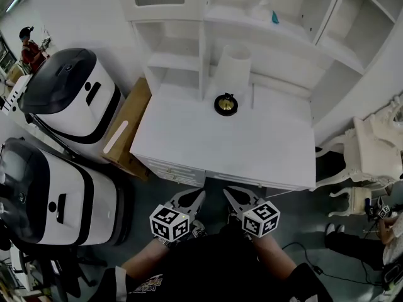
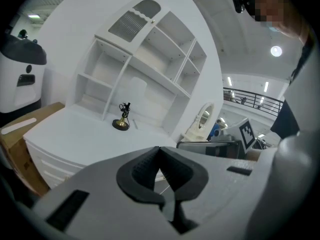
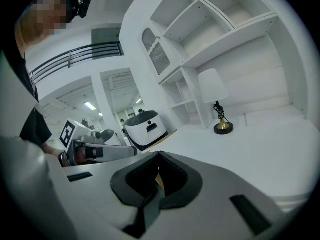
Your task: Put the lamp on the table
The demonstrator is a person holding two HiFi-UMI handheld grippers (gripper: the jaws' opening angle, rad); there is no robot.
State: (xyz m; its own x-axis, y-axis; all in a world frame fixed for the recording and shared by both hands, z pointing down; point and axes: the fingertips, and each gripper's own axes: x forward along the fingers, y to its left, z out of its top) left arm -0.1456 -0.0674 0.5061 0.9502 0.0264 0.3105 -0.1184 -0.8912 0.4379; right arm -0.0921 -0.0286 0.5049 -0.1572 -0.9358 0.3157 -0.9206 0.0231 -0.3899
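Lamp [image 1: 231, 74] with a white shade and a dark round foot stands upright on the white table [image 1: 208, 150], toward its back edge, just in front of the white shelf unit [image 1: 264, 27]. Both grippers are held low and side by side off the table's near edge, close to the person's body and well apart from the lamp. The left gripper [image 1: 190, 199] has its jaws pressed together with nothing between them; the right gripper [image 1: 237, 197] is likewise closed and empty. A cardboard box [image 1: 126, 128] sits beside the table's left end.
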